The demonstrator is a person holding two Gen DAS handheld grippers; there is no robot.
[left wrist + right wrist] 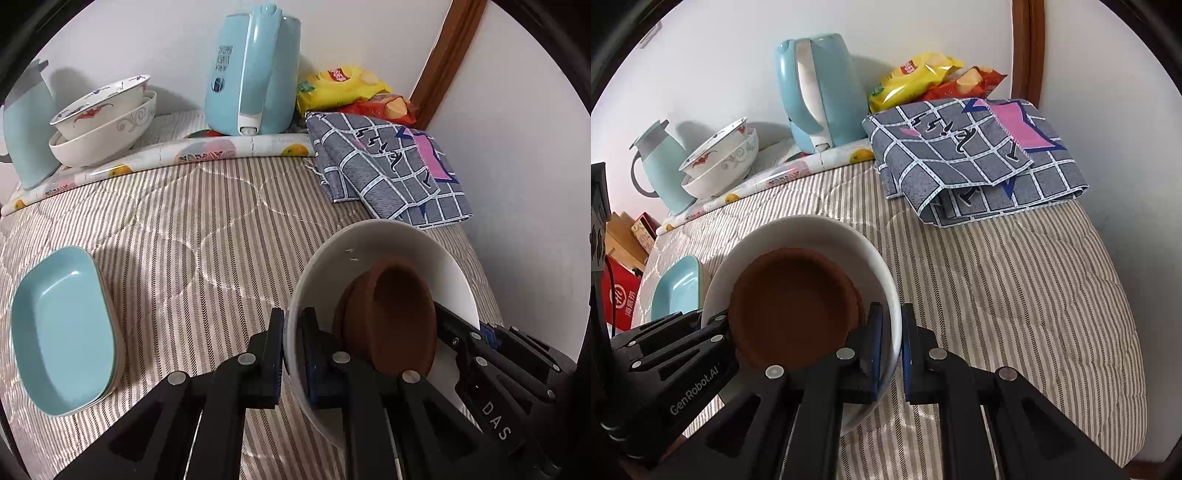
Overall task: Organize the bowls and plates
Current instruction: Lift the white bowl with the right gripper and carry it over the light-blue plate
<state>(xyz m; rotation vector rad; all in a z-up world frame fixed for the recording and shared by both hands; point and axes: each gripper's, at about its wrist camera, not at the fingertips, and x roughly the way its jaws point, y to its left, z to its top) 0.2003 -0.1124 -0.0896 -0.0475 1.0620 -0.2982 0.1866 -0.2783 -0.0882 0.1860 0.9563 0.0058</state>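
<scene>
The left tongs (293,354) and the right tongs (891,347) are each pinching opposite rims of the white bowl (373,240), nearly closed on its wall; brown dishes (794,306) are sitting inside it, above the striped bed (207,229).

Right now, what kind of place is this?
Probably a home room, makeshift table: a quilted striped cover with a blue electric kettle, snack bags and stacked bowls against a wall.
</scene>
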